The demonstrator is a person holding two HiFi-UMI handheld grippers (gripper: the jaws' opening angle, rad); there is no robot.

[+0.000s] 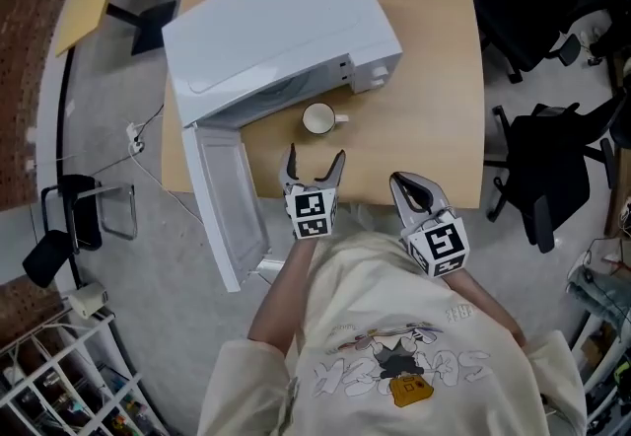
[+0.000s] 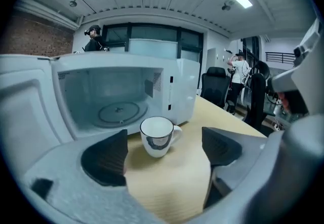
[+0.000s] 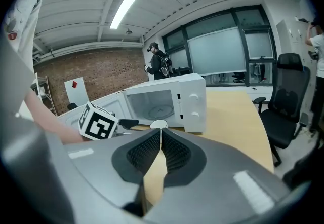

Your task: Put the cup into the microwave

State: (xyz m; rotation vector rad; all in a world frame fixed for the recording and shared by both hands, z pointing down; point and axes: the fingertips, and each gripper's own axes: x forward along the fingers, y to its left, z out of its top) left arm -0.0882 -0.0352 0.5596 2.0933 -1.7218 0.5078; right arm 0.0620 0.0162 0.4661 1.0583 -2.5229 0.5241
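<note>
A white cup (image 1: 319,117) with its handle to the right stands upright on the wooden table, just in front of the white microwave (image 1: 281,25), whose door (image 1: 226,209) hangs wide open. In the left gripper view the cup (image 2: 158,136) sits ahead between the jaws, apart from both pads, with the microwave's cavity and turntable (image 2: 118,113) behind it. My left gripper (image 1: 314,167) is open, a short way before the cup. Near the table's front edge, my right gripper (image 1: 413,190) is shut with nothing in it; the cup's rim (image 3: 159,124) shows just above its pads.
The table's (image 1: 434,109) right part lies bare. Black office chairs (image 1: 547,168) stand to the right of the table, another chair (image 1: 74,227) at the left. A person (image 2: 237,73) stands in the background. A wire rack (image 1: 59,380) is at the lower left.
</note>
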